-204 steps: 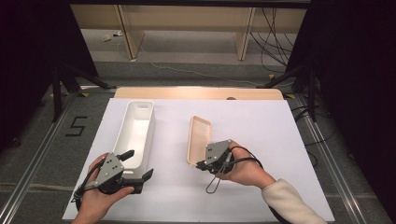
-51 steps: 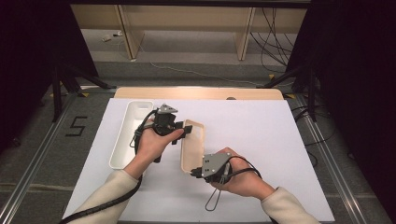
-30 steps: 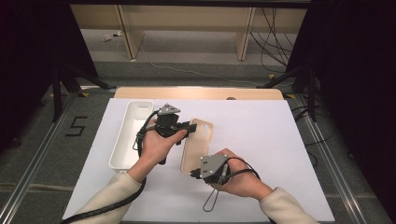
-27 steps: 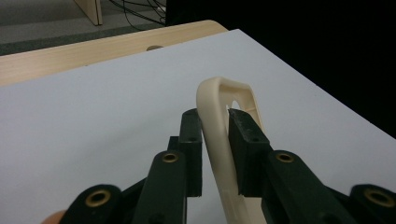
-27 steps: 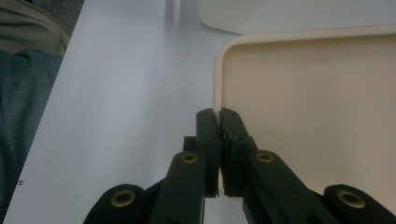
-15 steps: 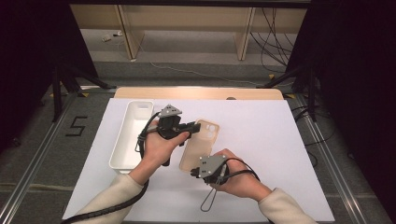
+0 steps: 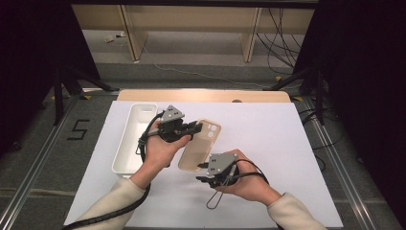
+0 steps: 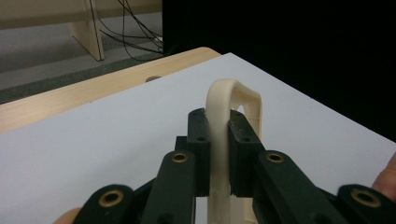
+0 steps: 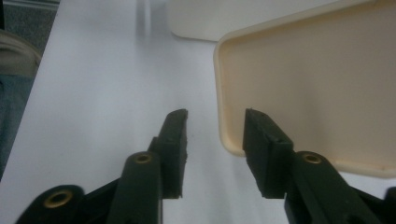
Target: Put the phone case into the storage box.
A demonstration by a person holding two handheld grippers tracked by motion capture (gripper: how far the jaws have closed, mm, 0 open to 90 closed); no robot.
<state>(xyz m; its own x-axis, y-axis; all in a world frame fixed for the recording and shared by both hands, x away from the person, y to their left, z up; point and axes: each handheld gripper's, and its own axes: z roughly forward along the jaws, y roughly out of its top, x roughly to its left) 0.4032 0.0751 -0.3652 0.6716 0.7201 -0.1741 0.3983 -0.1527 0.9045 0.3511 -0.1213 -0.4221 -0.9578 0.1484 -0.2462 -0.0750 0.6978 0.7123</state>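
Observation:
A beige phone case (image 7: 198,152) lies slanted on the white sheet, camera cutout at its far end. My left gripper (image 7: 195,128) is shut on that far end; in the left gripper view the pads of the left gripper (image 8: 218,126) pinch the thin case edge (image 8: 243,100), which stands up between them. My right gripper (image 7: 200,173) sits at the case's near end. Its jaws have just been opening. In the right gripper view the right gripper (image 9: 215,119) stands open, and the case's corner (image 9: 317,84) reaches into the gap with no pad pressing on it.
A long white tray (image 7: 134,139) lies left of the case, beside my left hand; its end also shows in the right gripper view (image 9: 205,18). The white sheet (image 7: 287,143) covers a wooden table (image 7: 201,95). Dark floor and cables lie beyond.
My left gripper has carried the case's far end to the right, so the case now lies slanted. The right hand has stayed in place.

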